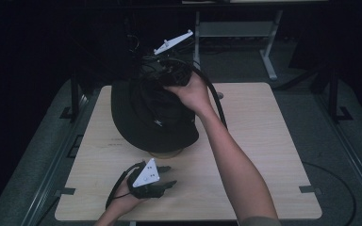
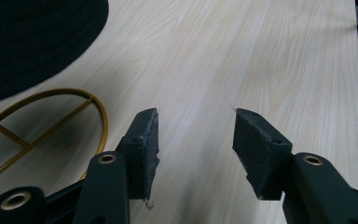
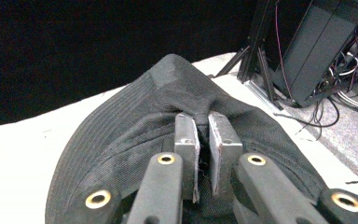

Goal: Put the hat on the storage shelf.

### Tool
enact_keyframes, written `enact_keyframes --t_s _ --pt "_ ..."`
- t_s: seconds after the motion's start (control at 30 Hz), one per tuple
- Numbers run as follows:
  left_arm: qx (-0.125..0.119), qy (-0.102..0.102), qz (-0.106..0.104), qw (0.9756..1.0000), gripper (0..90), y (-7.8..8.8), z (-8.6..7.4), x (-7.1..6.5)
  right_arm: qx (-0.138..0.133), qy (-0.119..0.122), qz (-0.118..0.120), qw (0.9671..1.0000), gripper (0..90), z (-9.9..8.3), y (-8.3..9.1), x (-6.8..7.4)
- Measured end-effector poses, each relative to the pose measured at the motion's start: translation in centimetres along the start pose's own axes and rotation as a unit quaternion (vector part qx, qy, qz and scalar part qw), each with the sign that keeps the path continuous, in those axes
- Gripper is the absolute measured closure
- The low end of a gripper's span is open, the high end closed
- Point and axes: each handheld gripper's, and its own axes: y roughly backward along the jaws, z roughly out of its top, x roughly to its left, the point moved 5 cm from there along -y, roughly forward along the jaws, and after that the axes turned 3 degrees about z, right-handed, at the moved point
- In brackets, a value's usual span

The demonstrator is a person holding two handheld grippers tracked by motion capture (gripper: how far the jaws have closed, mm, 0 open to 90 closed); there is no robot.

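Our right arm extends up frame centre; right tongs (image 3: 204, 154) pinch the black hat (image 1: 151, 115). Left tongs (image 2: 193, 140) rest half-open, empty, on the counter (image 1: 264, 141), lower centre.

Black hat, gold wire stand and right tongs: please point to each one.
black hat (image 1: 146, 117), high view, on its crown.
gold wire stand (image 2: 100, 116), left gripper view, on its ring.
right tongs (image 3: 204, 140), right gripper view, between the tips, pinching hat fabric.
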Motion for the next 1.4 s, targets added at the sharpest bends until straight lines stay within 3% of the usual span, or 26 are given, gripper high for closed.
enact_keyframes --t_s 0.33,0.43,0.57,0.87,1.03,1.13,1.4 --pt "0.001 -0.006 0.001 1.0 49.3 0.0 0.0 -0.1 0.017 0.009 0.0 0.9998 81.0 -0.4 -0.8 0.1" --pt "0.004 -0.004 0.0 1.0 49.2 0.0 -0.1 -0.1 0.012 -0.004 0.006 0.9999 80.6 -0.4 -0.7 0.2" --pt "0.005 -0.004 0.0 1.0 49.2 0.1 -0.2 -0.1 0.009 -0.004 0.007 0.9999 76.8 -0.6 -0.5 0.2" --pt "0.005 -0.004 0.0 1.0 49.0 0.0 -0.1 -0.3 -0.02 -0.038 0.021 0.9989 56.7 -1.9 1.4 0.0" --pt "-0.001 0.006 -0.001 1.0 48.6 0.0 -0.2 -0.2 -0.042 -0.045 0.027 0.9977 50.6 -2.5 3.1 -0.3" --pt "0.001 0.006 -0.001 1.0 48.3 0.1 -0.2 -0.1 -0.04 -0.049 0.027 0.9976 45.4 -3.0 3.8 -0.6" --pt "0.002 0.012 -0.004 0.9999 47.0 0.0 -0.3 -0.1 -0.058 -0.055 0.014 0.9967 38.9 -4.1 6.0 -0.9"
